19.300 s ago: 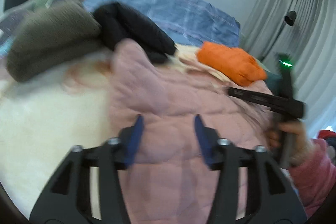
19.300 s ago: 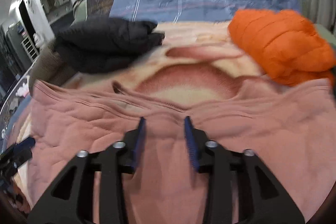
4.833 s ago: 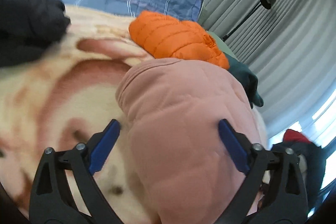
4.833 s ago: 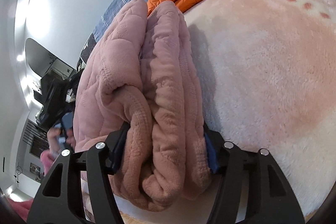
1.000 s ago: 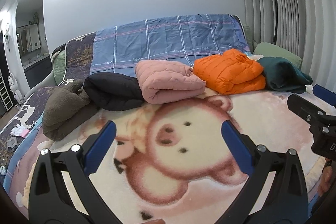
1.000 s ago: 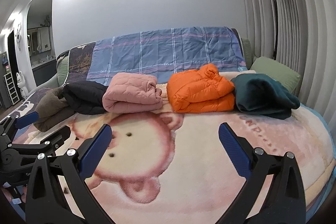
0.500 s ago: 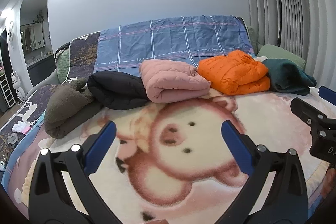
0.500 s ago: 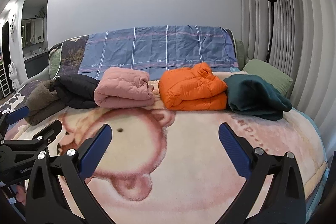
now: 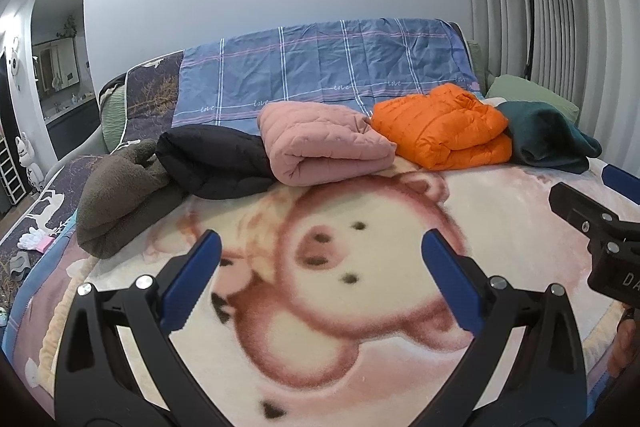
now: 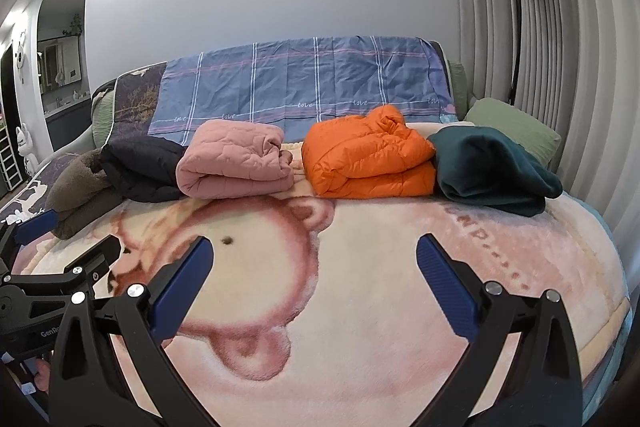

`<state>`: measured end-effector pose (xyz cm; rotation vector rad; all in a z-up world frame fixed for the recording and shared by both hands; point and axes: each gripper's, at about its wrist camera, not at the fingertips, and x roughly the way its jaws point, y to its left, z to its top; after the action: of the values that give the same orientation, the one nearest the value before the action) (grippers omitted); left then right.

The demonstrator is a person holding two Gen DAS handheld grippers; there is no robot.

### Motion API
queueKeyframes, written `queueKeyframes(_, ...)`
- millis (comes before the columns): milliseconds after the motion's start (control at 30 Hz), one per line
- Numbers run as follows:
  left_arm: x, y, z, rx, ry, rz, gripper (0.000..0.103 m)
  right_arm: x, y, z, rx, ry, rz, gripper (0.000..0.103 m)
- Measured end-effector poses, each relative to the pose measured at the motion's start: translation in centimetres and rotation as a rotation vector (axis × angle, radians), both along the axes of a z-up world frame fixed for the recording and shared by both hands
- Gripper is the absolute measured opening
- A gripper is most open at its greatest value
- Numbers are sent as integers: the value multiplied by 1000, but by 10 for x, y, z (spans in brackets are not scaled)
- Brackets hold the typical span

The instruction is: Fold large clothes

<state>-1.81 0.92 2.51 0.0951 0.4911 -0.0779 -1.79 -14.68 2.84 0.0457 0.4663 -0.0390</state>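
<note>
A bed spread with a pig-print blanket fills both wrist views, its near half bare of clothing. Along the far edge, against a blue plaid sheet, five folded garments lie in a row: a brown fleece at the left end, touching a black jacket, then the pink quilted jacket, an orange puffer jacket and a dark green garment at the right end. A green pillow sits behind the green garment. The left hand-held gripper and the right hand-held gripper both hang above the bare blanket, each with its fingers spread wide and holding nothing, well apart from the row. Judging by the tidy row, folding appears finished for these pieces; any next move would call for a fresh unfolded garment, and none is in view.
</note>
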Motion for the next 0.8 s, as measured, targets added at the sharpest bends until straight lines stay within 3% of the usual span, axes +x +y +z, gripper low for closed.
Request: queueKeyframes(800, 2, 3, -2, 7, 6, -6, 101, 5, 6, 2, -10, 11, 13, 102)
